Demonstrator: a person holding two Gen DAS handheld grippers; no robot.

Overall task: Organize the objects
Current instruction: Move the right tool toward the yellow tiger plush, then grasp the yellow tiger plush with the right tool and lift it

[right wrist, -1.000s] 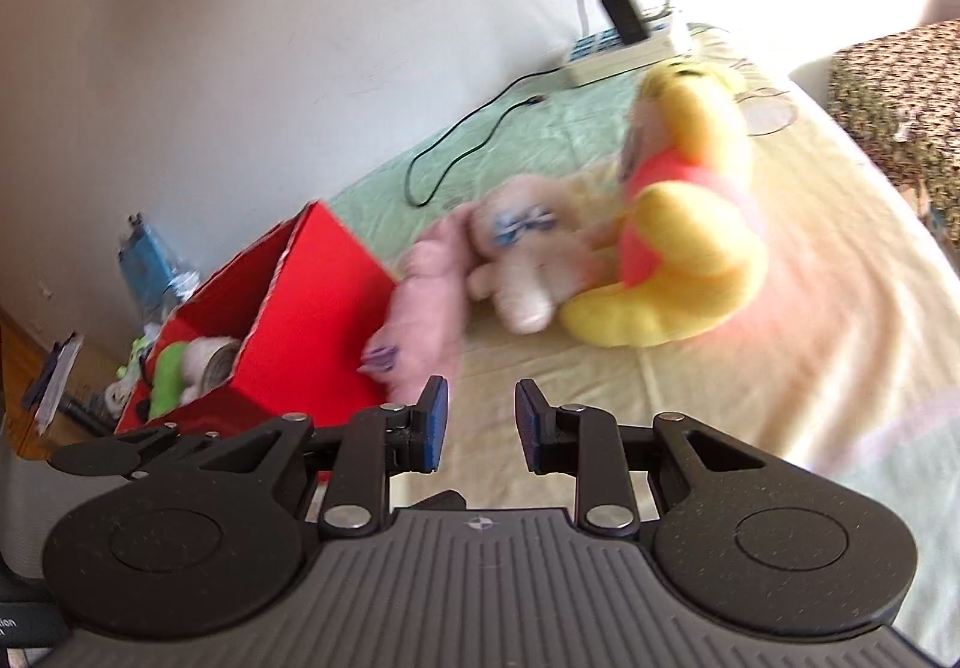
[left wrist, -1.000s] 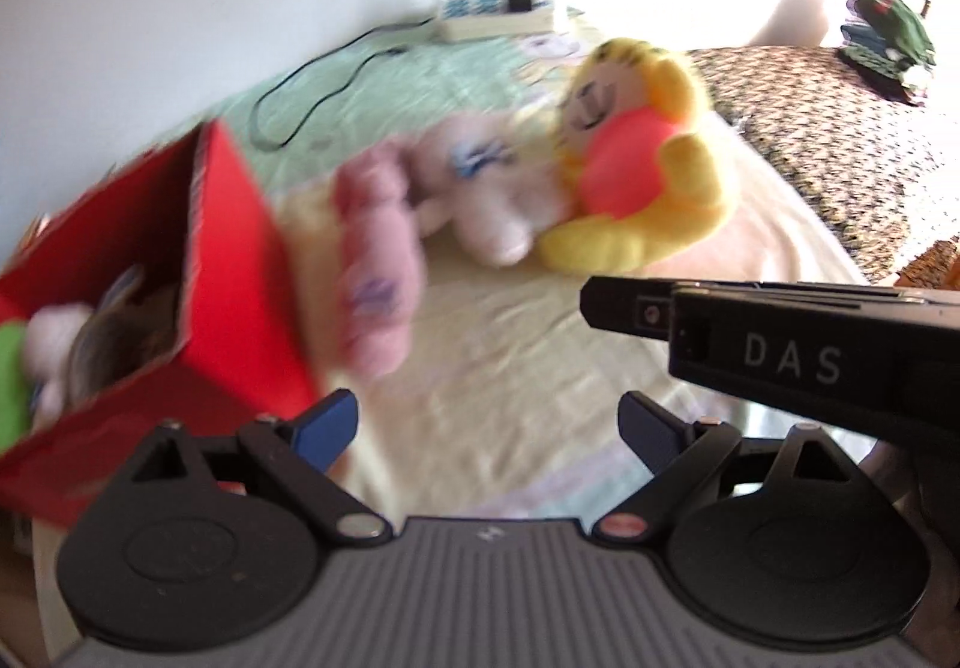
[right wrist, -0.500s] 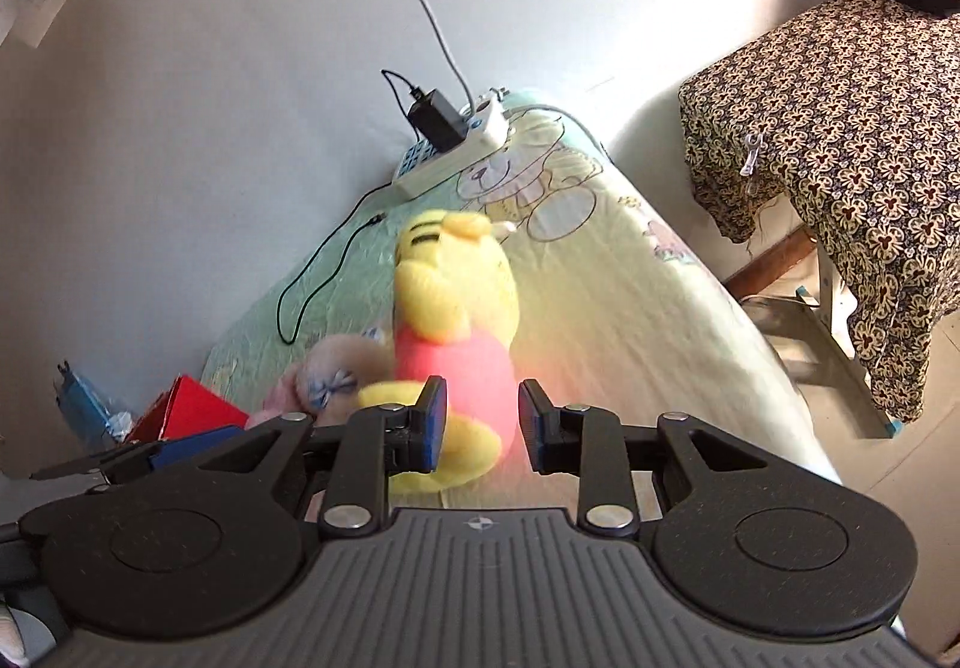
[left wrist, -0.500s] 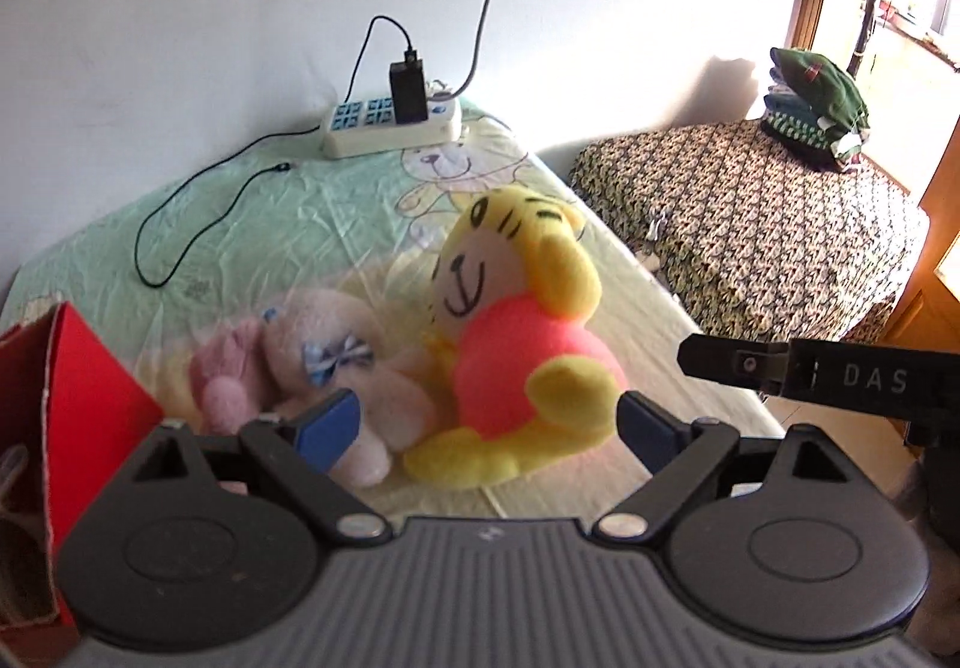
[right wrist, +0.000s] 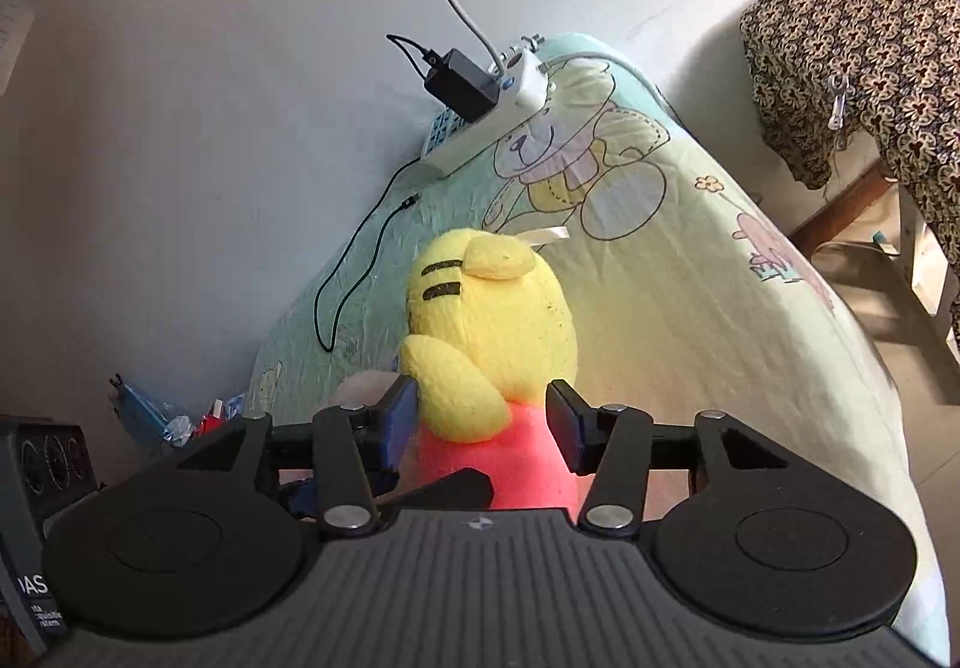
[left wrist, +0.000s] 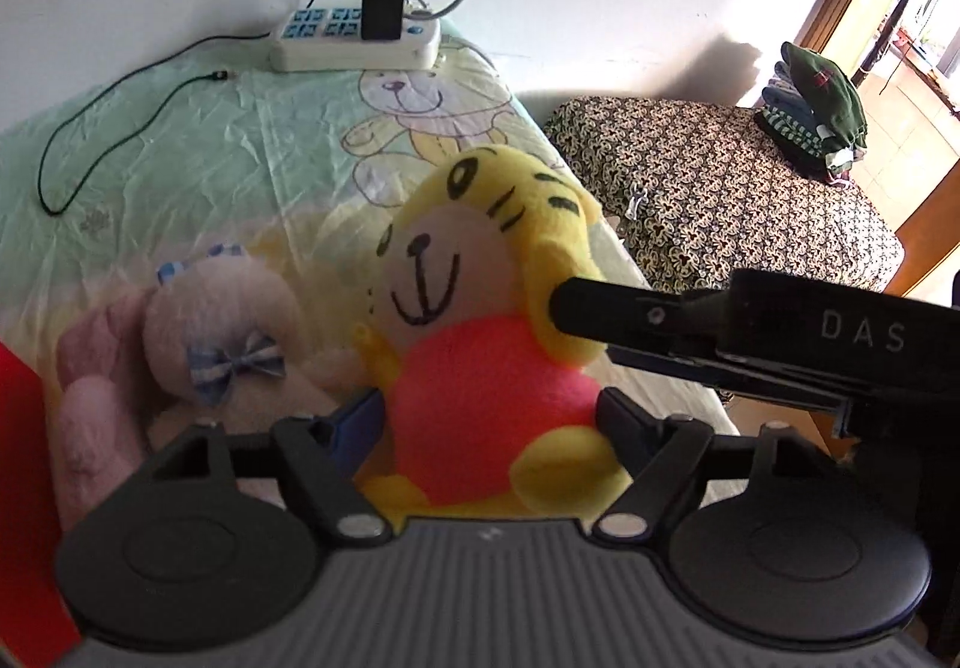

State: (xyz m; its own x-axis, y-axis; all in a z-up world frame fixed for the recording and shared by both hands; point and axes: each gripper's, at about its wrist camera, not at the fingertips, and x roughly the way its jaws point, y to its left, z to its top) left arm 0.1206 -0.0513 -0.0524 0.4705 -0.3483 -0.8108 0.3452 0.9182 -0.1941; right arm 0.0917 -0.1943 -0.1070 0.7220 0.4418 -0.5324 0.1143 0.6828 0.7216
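A yellow tiger plush with a pink-red body (left wrist: 480,368) lies on the bed. My left gripper (left wrist: 489,425) is open, its fingers on either side of the plush's body. My right gripper (right wrist: 483,422) is open too, its fingers on either side of the same plush (right wrist: 492,332) from the other side, near its head and arm; its finger (left wrist: 630,308) touches the plush's head. A pale pink bunny plush with a blue bow (left wrist: 222,332) lies left of the tiger. A red box edge (left wrist: 24,488) shows at far left.
A white power strip with a black charger (left wrist: 360,38) and black cable (left wrist: 120,128) lie on the bed sheet (left wrist: 240,158) by the wall. A table with a patterned cloth (left wrist: 750,200) and folded clothes (left wrist: 816,110) stands right of the bed.
Both grippers have moved in close to the yellow tiger plush. The right gripper has opened from nearly shut and both now straddle the plush.
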